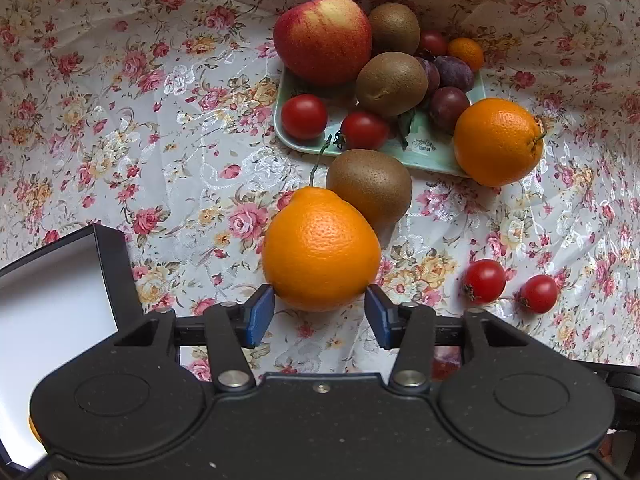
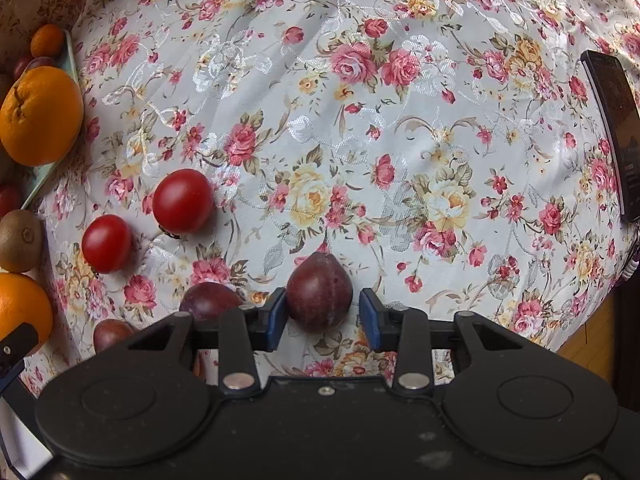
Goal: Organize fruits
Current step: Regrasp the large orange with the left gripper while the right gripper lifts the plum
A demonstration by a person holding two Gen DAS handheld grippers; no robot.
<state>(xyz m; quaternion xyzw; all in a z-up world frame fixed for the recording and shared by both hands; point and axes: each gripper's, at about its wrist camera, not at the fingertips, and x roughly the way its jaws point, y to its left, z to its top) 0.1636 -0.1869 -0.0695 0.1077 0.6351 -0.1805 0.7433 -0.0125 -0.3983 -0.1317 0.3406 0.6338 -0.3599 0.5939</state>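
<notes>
Fingers of the left gripper (image 1: 320, 304) are pressing both blue pads against the lower sides of a big orange (image 1: 321, 248), so it's gripping the fruit, w/ the orange sitting just in front of the tray and touching a loose kiwi (image 1: 370, 188) behind it. Right gripper (image 2: 323, 312) is bracketing a dark plum (image 2: 319, 292): the left pad is touching or nearly so, but a gap is showing on the right side, so I'm reading it as not clamped yet.

Progress, as a judgement: partway. The green tray (image 1: 424, 152) is already holding an apple (image 1: 324, 38), two kiwis, several plums, a couple of cherry tomatoes and a small mandarin (image 1: 466, 53), w/ a second orange (image 1: 498, 142) perched on its near right corner, half over the rim. Still lying out on the floral tablecloth (image 2: 400, 120): the gripped orange, the loose kiwi, two tomatoes (image 2: 183, 201) side by side, the plum btwn the right fingers, plus two more plums (image 2: 210, 300) just left of it. A white box w/ a black rim (image 1: 60, 280) is sitting at the left edge; can't tell if it's part of the sorting. A dark phone-like slab (image 2: 614, 132) is lying far right, well apart from the fruit.
</notes>
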